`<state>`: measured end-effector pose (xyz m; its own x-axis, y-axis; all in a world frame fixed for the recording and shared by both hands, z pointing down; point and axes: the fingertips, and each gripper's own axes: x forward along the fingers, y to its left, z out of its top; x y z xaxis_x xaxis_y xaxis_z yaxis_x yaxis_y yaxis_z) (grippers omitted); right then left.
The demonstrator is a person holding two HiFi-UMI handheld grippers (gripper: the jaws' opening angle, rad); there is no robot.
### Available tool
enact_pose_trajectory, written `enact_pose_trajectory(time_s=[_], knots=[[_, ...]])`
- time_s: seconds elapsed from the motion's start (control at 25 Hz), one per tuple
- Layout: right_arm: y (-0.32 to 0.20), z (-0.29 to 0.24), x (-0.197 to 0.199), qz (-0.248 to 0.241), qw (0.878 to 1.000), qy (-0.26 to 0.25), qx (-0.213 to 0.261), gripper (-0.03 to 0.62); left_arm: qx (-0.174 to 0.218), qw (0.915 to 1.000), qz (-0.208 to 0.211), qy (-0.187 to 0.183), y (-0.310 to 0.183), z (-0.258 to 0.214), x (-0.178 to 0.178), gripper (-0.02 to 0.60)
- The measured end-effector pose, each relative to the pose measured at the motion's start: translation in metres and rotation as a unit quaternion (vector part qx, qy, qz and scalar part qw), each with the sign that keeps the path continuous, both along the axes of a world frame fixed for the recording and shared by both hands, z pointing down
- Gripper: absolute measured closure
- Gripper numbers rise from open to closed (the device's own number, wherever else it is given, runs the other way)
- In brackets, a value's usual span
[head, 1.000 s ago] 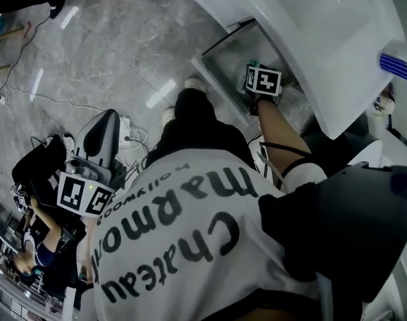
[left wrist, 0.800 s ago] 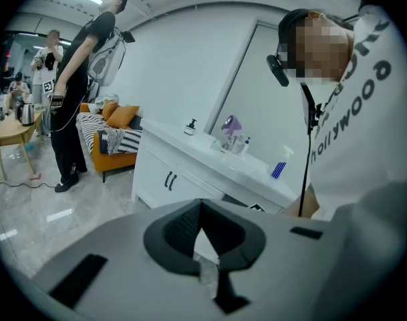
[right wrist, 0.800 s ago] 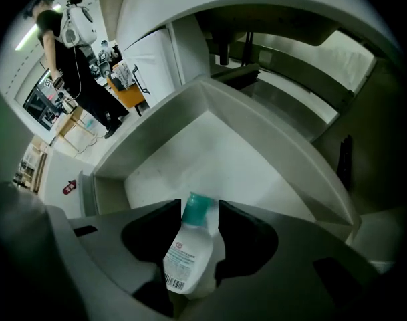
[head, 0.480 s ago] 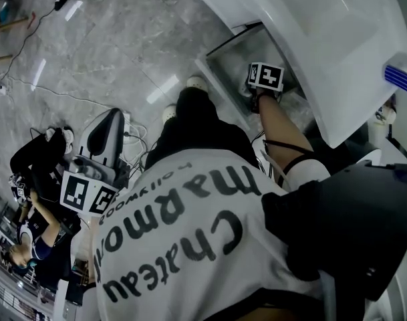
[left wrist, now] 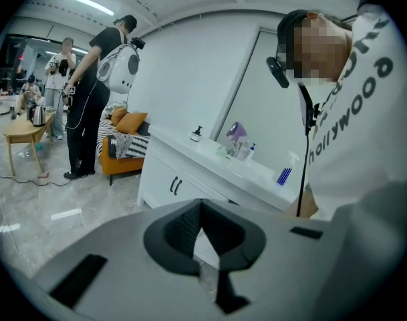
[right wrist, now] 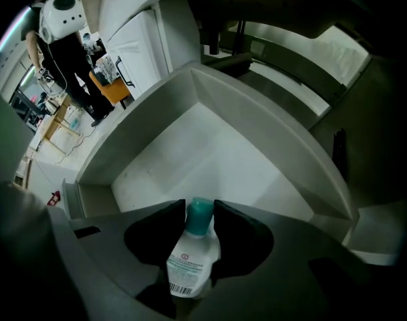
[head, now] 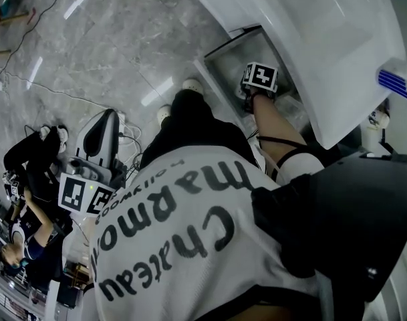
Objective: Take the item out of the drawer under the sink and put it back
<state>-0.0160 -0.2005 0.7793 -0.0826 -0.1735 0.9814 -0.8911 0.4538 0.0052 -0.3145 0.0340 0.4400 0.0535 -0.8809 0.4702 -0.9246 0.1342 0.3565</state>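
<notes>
Since a second ago: jaws of right gripper [right wrist: 200, 206] just closing, otherwise barely any shift of either hand in the head view. Now partly open and clamped on small white plastic bottle with teal cap [right wrist: 193, 256], pads against cap and neck. Pointing steeply down into open grey drawer [right wrist: 210, 146] beneath white sink cabinet [head: 323, 45]. Cannot tell whether bottle touches drawer floor. Jaws of left gripper [left wrist: 202, 202] together, empty, held well away from drawer.

Hazards, as judged:
- Hold on narrow cap only: likely pivot or slip-out on lifting. Re-grip lower on body if loose.
- Avoid striking drawer wall or cabinet edge during withdrawal.
</notes>
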Motion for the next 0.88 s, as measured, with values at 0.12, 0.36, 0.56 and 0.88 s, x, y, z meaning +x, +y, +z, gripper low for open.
enact_pose_trajectory(time_s=[0.12, 0.36, 0.56, 0.88], knots=[[-0.002, -0.004, 0.001, 0.024, 1.000, -0.010, -0.007, 0.468, 0.006, 1.0000, -0.004, 0.002, 0.004, -0.002, -0.003, 0.574], [0.009, -0.014, -0.011, -0.021, 1.000, -0.020, 0.003, 0.490, 0.021, 0.9997, -0.005, 0.008, 0.018, 0.000, -0.008, 0.574], [0.013, -0.047, -0.023, -0.032, 0.997, -0.042, 0.060, 0.493, 0.036, 0.9993, 0.006, 0.007, 0.038, -0.008, -0.018, 0.574], [0.022, -0.100, -0.036, -0.051, 0.986, -0.061, 0.144, 0.493, 0.061, 0.9980, 0.015, 0.009, 0.065, -0.026, -0.032, 0.574]])
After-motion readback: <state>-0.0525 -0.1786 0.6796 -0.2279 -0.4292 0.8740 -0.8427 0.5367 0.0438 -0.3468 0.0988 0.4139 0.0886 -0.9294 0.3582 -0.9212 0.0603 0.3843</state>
